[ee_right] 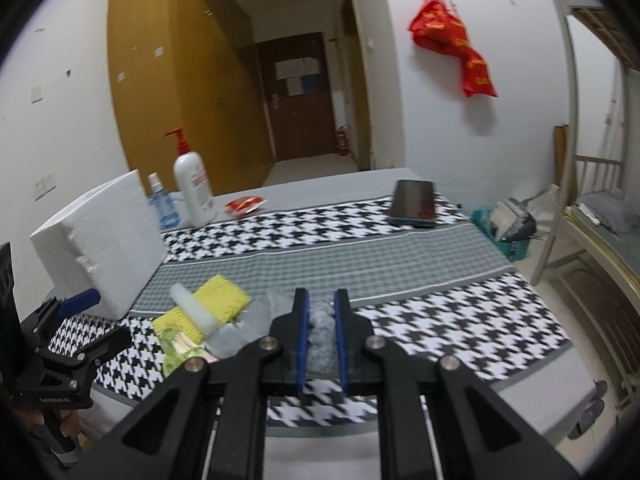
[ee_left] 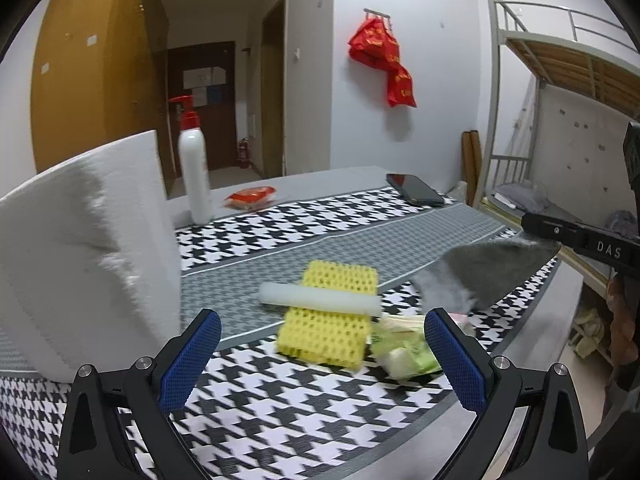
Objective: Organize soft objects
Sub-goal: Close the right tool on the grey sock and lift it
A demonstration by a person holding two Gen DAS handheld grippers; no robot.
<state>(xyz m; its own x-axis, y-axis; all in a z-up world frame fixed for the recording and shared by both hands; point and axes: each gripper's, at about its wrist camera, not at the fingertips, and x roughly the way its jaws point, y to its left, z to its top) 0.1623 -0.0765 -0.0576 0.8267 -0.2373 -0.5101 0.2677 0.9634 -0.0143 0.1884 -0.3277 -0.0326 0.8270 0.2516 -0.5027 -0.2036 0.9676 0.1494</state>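
Note:
My left gripper [ee_left: 322,334] is open and empty, low over the houndstooth table mat [ee_left: 300,408]. Just ahead of it lie a yellow foam net sleeve [ee_left: 332,332], a white foam stick [ee_left: 320,300] across the sleeve, and a green packet [ee_left: 404,350]. My right gripper [ee_right: 321,304] is shut on a grey fluffy cloth [ee_right: 322,332], held above the mat; the cloth also shows hanging in the left wrist view [ee_left: 480,276]. The sleeve [ee_right: 216,304], the stick [ee_right: 194,310] and the packet [ee_right: 180,348] lie left of the right gripper.
A white foam box [ee_left: 80,248] stands at the left, also in the right wrist view [ee_right: 100,240]. A white pump bottle [ee_left: 194,172], a red packet [ee_left: 250,198] and a phone [ee_left: 416,190] sit farther back. A small blue spray bottle [ee_right: 162,204] stands by the box. A bunk bed [ee_left: 568,92] is on the right.

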